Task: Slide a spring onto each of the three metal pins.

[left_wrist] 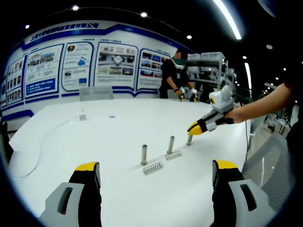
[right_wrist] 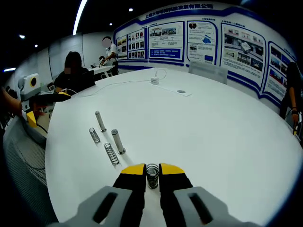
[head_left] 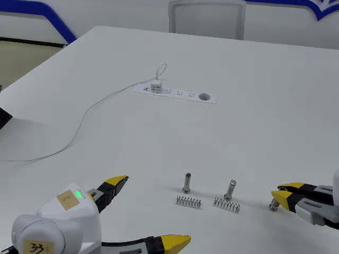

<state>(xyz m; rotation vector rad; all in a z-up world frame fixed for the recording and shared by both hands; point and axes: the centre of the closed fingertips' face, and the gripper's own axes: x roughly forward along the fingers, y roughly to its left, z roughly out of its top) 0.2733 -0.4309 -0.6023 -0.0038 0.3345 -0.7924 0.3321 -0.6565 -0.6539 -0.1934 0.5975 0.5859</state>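
"So, what sits between the jaws of the right gripper (right_wrist: 152,170)?"

"A small steel coil spring (right_wrist: 152,176). The yellow tips are drawn narrow and pinch it from both sides, one end of the coil facing up."

"Is it on a pin?"

"Hard to say. In the left gripper view a short upright metal pin (left_wrist: 189,140) stands right under those yellow tips. Whether the coil is round it, I cannot tell."

"And the left gripper (left_wrist: 156,165)?"

"Its jaws are spread wide apart, low over the white worktop (head_left: 254,132), on the near side of the parts."

"What lies between the two grippers?"

"Two more silver pins, both upright. In the head view the left pin (head_left: 187,182) and the right pin (head_left: 230,189) stand side by side, a little apart. Just beside the foot of each, on the near side, a coil lies flat on the worktop. The left loose spring (head_left: 188,201) is by the left pin and the right loose spring (head_left: 226,205) by the right pin. Neither coil is around its pin."

"Further out?"

"Well beyond the pins lies a flat white power strip (head_left: 175,93) with a white cube charger (head_left: 155,87) plugged in at its left end. A thin white cable (head_left: 79,127) trails from there toward the left edge. A grey chair back (head_left: 206,18) stands at the far edge."
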